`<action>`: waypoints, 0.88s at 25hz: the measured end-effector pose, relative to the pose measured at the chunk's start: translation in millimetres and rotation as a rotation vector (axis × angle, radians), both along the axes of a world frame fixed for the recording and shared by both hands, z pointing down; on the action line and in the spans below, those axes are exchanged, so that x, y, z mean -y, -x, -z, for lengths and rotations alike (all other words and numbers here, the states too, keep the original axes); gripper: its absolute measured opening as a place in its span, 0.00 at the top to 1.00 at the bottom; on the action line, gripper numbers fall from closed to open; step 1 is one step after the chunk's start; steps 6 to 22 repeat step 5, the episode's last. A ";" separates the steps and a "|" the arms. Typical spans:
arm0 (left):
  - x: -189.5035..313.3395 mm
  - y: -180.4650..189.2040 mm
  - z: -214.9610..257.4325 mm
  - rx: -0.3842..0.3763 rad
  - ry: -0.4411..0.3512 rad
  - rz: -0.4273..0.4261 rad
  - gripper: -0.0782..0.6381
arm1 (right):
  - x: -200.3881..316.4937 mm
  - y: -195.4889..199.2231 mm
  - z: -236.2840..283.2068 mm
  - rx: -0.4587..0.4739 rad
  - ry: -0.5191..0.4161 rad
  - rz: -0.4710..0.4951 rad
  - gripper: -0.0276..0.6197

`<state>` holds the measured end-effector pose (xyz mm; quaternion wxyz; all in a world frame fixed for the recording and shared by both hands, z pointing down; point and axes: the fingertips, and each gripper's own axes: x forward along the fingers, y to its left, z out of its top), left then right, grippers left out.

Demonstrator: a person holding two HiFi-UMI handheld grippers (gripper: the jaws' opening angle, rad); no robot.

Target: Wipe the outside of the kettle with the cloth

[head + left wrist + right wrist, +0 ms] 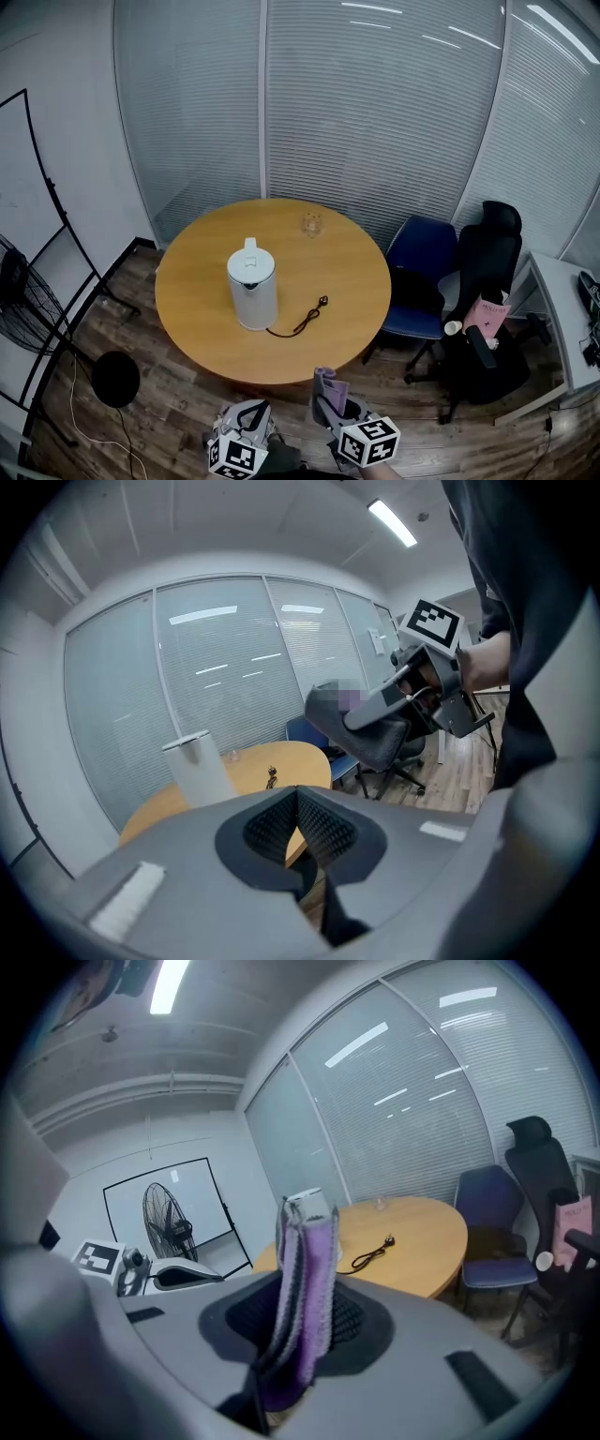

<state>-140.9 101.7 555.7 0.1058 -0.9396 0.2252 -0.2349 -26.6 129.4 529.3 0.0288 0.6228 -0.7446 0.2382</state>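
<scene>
Noting cut-offs first: the head view's bottom edge crops both claws, so only their front ends show. In the right gripper view the kettle (252, 284) is mostly hidden behind the cloth (305, 1279), with only its top peeking above. A small clear item (311, 224) at the far side of the table (361, 281) is too small to identify.

Jaws of the left gripper (297, 803) are pressed together, nothing between. Jaws of the right gripper (302, 1302) are clamped on the purple cloth, which stands up out of them.

Kettle white, upright, left of table centre, cord (302, 321) trailing at its right. Both claws sit off the table's near edge, over the wood floor (187, 403), well apart from the kettle.
</scene>
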 end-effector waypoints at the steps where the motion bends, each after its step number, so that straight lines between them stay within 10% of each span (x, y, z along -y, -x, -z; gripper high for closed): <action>1: -1.8 0.0 -0.3 0.000 0.001 -0.001 0.88 | -1.5 0.0 -0.3 -0.001 0.000 0.000 0.80; 22: -9.0 -1.3 -1.4 0.001 0.002 -0.005 0.88 | -7.1 -1.9 -1.6 -0.004 0.000 -0.002 0.80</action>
